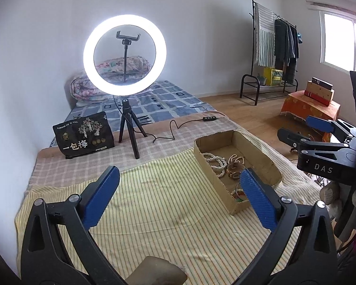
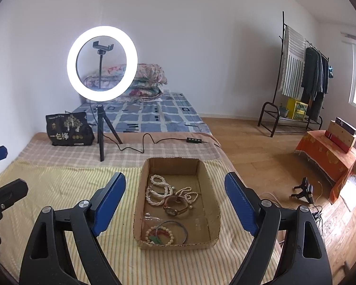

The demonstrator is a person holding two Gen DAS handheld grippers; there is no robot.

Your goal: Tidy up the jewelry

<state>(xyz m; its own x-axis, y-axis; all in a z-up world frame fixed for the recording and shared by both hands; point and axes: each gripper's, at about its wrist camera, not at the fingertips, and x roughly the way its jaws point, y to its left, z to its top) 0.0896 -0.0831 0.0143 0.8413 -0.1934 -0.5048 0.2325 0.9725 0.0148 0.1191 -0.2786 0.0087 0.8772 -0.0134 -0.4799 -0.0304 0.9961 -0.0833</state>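
Above the striped cloth [image 2: 71, 190] your left gripper [image 1: 178, 190] and right gripper [image 2: 175, 197] hang spread and empty, jewelry [image 2: 170, 199] lying in the cardboard box [image 2: 211, 190]; probably finished—otherwise lower and pinch one piece.

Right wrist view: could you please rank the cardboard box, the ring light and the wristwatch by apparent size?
1. cardboard box, nearer the camera
2. ring light, farther off, so true ranking against the box is unsure
3. wristwatch, clearly smallest

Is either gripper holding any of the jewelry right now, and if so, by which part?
Nothing is held. The left gripper and right gripper are both open and empty; the jewelry lies in the shallow brown cardboard box.
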